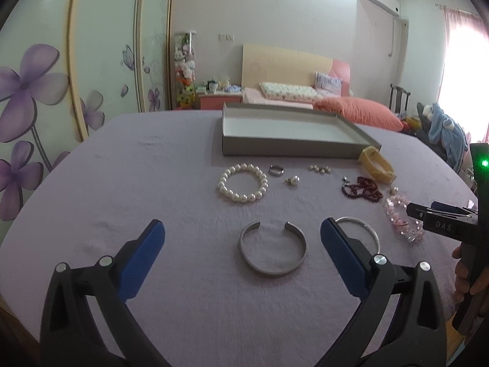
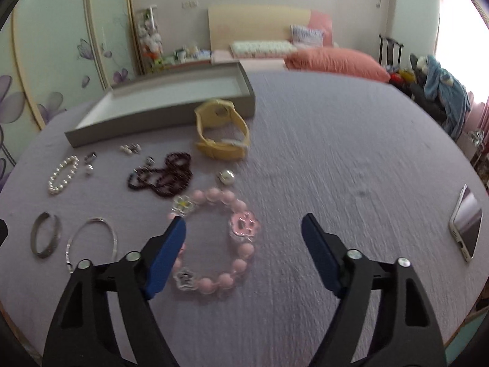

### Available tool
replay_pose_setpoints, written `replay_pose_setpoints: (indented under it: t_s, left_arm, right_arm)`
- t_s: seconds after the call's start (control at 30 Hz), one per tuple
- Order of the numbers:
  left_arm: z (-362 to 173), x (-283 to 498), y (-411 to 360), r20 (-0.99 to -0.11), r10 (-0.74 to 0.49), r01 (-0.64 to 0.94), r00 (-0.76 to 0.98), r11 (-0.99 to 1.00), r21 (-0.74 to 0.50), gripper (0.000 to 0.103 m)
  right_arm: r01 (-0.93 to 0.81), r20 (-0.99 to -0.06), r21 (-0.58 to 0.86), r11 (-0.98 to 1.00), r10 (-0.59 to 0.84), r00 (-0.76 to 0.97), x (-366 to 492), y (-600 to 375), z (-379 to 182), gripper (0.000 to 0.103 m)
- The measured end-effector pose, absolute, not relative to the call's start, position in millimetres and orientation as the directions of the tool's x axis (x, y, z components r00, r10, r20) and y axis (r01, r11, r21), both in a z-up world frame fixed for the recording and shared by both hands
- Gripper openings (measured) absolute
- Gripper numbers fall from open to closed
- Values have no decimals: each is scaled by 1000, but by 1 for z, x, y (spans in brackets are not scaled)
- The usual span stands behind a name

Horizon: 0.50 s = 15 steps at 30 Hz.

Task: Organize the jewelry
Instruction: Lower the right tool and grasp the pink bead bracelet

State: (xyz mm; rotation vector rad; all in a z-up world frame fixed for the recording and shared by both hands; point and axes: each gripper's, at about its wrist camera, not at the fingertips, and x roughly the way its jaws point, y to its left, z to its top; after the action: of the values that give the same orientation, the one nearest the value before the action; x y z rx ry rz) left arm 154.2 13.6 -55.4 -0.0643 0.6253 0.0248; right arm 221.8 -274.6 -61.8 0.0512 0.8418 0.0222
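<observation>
Jewelry lies on a purple cloth in front of an empty grey tray (image 1: 290,146) (image 2: 171,113). My left gripper (image 1: 241,229) is open and empty, with a silver cuff bangle (image 1: 273,249) between its fingers and a thin silver bangle (image 1: 366,229) behind the right finger. A pearl bracelet (image 1: 243,182), a ring (image 1: 276,170), a pearl earring (image 1: 293,180), small pearl studs (image 1: 320,168), a dark red bead necklace (image 1: 363,187) and a yellow watch (image 1: 377,165) lie beyond. My right gripper (image 2: 243,223) is open and empty over a pink bead bracelet (image 2: 223,238).
A phone (image 2: 466,223) lies at the right edge of the table. A round silver charm (image 2: 225,177) sits near the watch (image 2: 221,136). A bed with orange pillows stands behind the table.
</observation>
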Motion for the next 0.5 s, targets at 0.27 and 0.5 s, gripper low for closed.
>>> replay_pose_setpoints:
  t_s: [0.27,0.5]
  left_arm:
    - [-68,173,12,-645,-7,-23,764,999,-37,99]
    - [-75,176,10,-666,-15,-8,746,999,-32,99]
  right_arm:
    - [-28,-773,36,999,46,633,223,-273,-64,41]
    - [-50,-784,43,998,65,617,235,-274,-62,24]
